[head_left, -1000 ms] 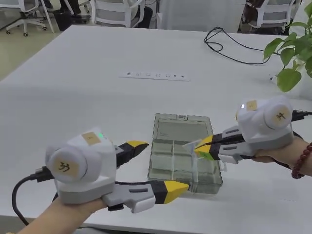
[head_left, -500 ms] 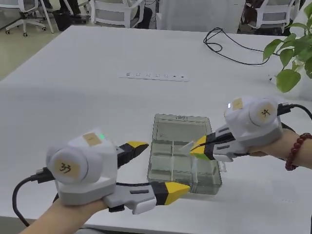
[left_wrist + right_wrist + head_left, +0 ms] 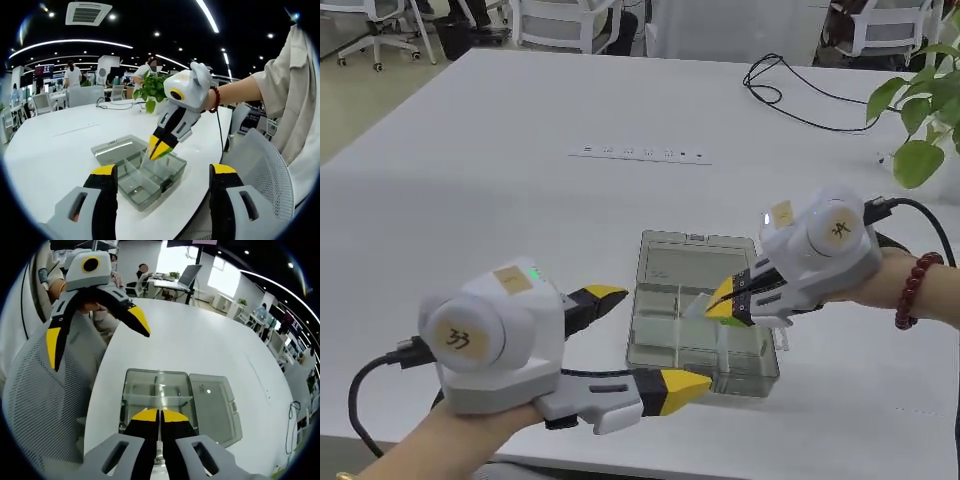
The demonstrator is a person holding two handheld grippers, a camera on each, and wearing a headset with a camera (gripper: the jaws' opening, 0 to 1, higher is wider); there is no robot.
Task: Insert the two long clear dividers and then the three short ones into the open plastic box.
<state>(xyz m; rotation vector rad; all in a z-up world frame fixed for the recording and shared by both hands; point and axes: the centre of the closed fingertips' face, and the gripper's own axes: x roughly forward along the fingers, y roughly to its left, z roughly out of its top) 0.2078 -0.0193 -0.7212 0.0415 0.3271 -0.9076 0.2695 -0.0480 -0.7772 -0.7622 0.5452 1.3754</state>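
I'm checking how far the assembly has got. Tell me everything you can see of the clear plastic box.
The clear, grey-tinted rectangular plastic box sits flat on the white table, with its hinged lid lying open on the far side. Clear dividers already cross inside it, forming compartments. The right gripper, shut on a short clear divider, is over its middle-right part. The open left gripper hovers at its near-left side.

My right claw [image 3: 723, 300] covers part of the box [image 3: 665, 358]; its clear divider [image 3: 697, 308] is hard to make out.
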